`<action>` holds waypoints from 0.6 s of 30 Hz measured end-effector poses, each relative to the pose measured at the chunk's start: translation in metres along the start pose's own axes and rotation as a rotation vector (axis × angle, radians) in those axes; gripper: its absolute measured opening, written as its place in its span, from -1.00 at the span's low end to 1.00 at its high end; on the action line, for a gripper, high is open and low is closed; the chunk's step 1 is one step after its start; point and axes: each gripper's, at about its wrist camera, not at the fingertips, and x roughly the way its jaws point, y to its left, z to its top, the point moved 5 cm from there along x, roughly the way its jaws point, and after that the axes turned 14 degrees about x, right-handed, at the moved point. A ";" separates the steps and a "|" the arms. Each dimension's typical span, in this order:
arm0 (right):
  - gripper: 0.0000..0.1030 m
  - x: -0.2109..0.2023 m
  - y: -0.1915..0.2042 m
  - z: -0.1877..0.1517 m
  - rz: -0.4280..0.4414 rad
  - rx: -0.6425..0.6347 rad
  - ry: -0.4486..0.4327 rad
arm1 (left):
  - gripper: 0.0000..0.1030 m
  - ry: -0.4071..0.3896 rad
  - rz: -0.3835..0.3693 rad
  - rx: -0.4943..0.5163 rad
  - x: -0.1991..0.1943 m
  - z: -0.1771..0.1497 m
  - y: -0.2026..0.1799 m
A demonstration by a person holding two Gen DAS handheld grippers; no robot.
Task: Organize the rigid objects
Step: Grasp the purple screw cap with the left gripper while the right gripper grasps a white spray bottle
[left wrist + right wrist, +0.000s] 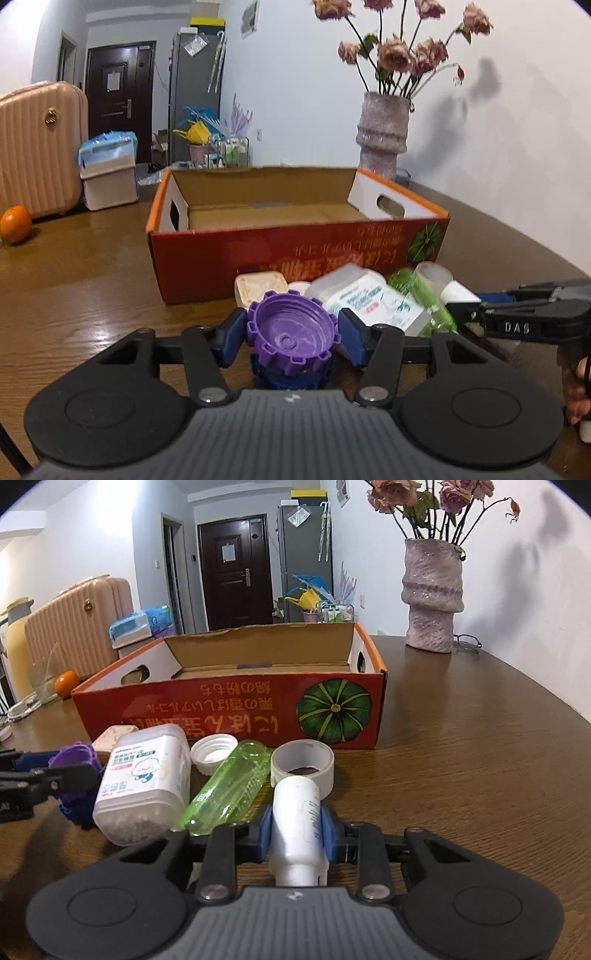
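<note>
White tube (295, 812) — lengthwise in right tongs (295, 829)

Your 2 wrist cameras both sit low over the wooden table (92, 266), looking forward along their fingers toward the open cardboard box (295, 236). Your left view faces it from the left, your right view from the right, both close. Each shares the box, the vase (432, 602) and the door (234, 572) beyond.

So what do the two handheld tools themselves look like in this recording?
Both match: a grey ribbed body, black linkage arms with silver pivot screws, round black side discs, and blue pads on the fingers. The right tool, seen side-on from the left wrist view, carries white "DAS" lettering.
</note>
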 end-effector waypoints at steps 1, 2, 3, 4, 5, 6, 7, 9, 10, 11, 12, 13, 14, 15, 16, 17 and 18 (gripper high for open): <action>-0.47 -0.002 0.000 0.000 0.000 0.001 -0.003 | 0.08 -0.009 0.006 -0.003 -0.006 0.002 0.000; -0.47 -0.005 -0.001 0.001 0.002 0.000 -0.007 | 0.08 -0.019 0.012 -0.005 -0.011 0.004 0.001; -0.48 -0.009 0.000 0.001 0.005 -0.002 -0.015 | 0.08 -0.027 0.019 -0.007 -0.018 0.005 0.001; -0.48 -0.015 0.002 0.002 0.006 -0.006 -0.025 | 0.08 -0.038 0.026 -0.010 -0.026 0.007 0.001; -0.48 -0.020 0.002 0.002 0.008 -0.009 -0.036 | 0.08 -0.048 0.033 -0.014 -0.034 0.008 0.000; -0.48 -0.028 0.003 0.003 0.011 -0.010 -0.055 | 0.08 -0.060 0.046 -0.019 -0.045 0.008 0.000; -0.48 -0.035 0.004 0.003 0.010 -0.012 -0.070 | 0.08 -0.073 0.061 -0.024 -0.054 0.009 0.000; -0.48 -0.053 0.006 0.003 0.004 -0.026 -0.104 | 0.08 -0.106 0.104 -0.041 -0.077 0.010 0.000; -0.48 -0.061 0.007 0.003 0.002 -0.027 -0.119 | 0.08 -0.125 0.125 -0.047 -0.091 0.010 -0.001; -0.48 -0.071 0.008 0.003 0.001 -0.029 -0.135 | 0.08 -0.142 0.140 -0.054 -0.103 0.010 -0.002; -0.48 -0.083 0.010 0.002 0.004 -0.032 -0.155 | 0.08 -0.155 0.150 -0.060 -0.114 0.009 -0.003; -0.48 -0.093 0.011 0.001 0.006 -0.031 -0.170 | 0.08 -0.169 0.157 -0.070 -0.128 0.008 -0.005; -0.48 -0.106 0.013 0.000 0.011 -0.033 -0.188 | 0.08 -0.180 0.162 -0.076 -0.139 0.007 -0.008; -0.48 -0.115 0.016 -0.003 0.015 -0.040 -0.203 | 0.08 -0.191 0.167 -0.079 -0.149 0.006 -0.009; -0.48 -0.125 0.018 -0.005 0.017 -0.045 -0.218 | 0.08 -0.205 0.176 -0.079 -0.162 0.005 -0.013; -0.48 -0.136 0.021 -0.007 0.020 -0.051 -0.231 | 0.08 -0.217 0.185 -0.074 -0.172 0.004 -0.016; -0.48 -0.148 0.024 -0.011 0.026 -0.058 -0.243 | 0.08 -0.229 0.200 -0.066 -0.183 0.003 -0.020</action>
